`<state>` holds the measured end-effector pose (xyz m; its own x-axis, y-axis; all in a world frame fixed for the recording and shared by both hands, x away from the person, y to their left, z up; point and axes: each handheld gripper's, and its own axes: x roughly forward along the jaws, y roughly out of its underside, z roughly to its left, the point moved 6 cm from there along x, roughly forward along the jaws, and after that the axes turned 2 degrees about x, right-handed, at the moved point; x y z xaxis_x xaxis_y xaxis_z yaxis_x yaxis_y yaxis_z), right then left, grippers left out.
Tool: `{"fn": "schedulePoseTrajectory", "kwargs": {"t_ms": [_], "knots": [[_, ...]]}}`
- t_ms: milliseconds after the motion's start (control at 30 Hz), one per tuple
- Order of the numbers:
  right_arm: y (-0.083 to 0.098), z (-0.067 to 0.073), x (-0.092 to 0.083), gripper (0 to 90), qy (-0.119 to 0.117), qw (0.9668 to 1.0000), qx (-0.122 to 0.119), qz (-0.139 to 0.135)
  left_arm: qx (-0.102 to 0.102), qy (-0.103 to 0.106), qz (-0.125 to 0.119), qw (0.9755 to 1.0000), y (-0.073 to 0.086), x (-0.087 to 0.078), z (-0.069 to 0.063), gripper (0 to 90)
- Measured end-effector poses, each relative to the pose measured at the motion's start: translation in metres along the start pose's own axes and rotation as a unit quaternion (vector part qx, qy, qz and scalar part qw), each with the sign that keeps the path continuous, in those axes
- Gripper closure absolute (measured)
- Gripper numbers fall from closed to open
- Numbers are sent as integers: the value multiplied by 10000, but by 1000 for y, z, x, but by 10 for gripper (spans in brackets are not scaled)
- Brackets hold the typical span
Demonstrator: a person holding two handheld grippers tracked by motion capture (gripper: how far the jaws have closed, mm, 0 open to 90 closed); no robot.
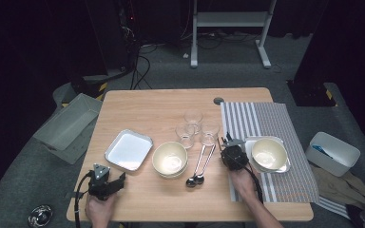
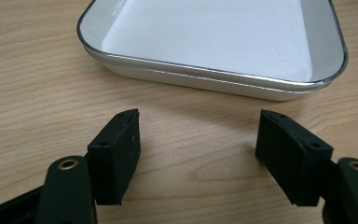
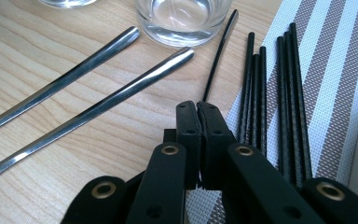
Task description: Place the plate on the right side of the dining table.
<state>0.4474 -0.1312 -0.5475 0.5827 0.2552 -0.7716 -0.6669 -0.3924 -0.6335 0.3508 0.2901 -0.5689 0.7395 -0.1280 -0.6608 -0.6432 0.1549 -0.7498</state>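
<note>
My right gripper (image 1: 228, 142) sits at the left edge of the striped placemat (image 1: 266, 121), its jaws shut (image 3: 198, 109) on a thin black chopstick (image 3: 219, 56) that points toward a clear glass (image 3: 182, 18). Several more black chopsticks (image 3: 261, 84) lie side by side just to its right, on the mat's edge (image 3: 335, 70). Two long metal spoons (image 3: 121, 100) lie to its left on the wood. My left gripper (image 1: 116, 183) rests near the table's front left. Its jaws stand open (image 2: 198, 149) with nothing between them, facing the white rectangular tray (image 2: 205, 77).
A cream bowl (image 1: 170, 159) stands mid-table beside the white tray (image 1: 128, 151). Three glasses (image 1: 193, 117) cluster behind the spoons (image 1: 199, 166). Another cream bowl (image 1: 269, 153) sits on a small tray on the mat. A grey bin (image 1: 69, 126) and a white bin (image 1: 332, 152) flank the table.
</note>
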Motion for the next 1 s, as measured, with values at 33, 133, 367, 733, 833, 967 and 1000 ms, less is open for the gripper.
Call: {"fn": "schedulePoseTrajectory", "kwargs": {"t_ms": [33,133,367,733,833,967,1000], "knots": [[0,0,0,887,-3,10000,18,-3,1,0,1,10000,0,0,0,309],[-2,-2,-3,897,13,10000,48,-63,1,-1,0,10000,0,0,0,309],[-2,-4,-5,900,-6,9999,127,-48,1,-1,1,10000,0,0,0,310],[-1,-6,-7,900,-29,9998,198,-99,0,0,0,10000,0,0,0,310],[-1,-7,-8,900,-39,9997,212,-115,1,-1,0,10000,0,0,0,309],[0,-8,-9,900,-48,9997,222,-127,1,-1,0,10000,0,0,0,310],[0,-8,-9,900,-45,9996,235,-128,0,-1,0,10000,0,0,0,310]]}}
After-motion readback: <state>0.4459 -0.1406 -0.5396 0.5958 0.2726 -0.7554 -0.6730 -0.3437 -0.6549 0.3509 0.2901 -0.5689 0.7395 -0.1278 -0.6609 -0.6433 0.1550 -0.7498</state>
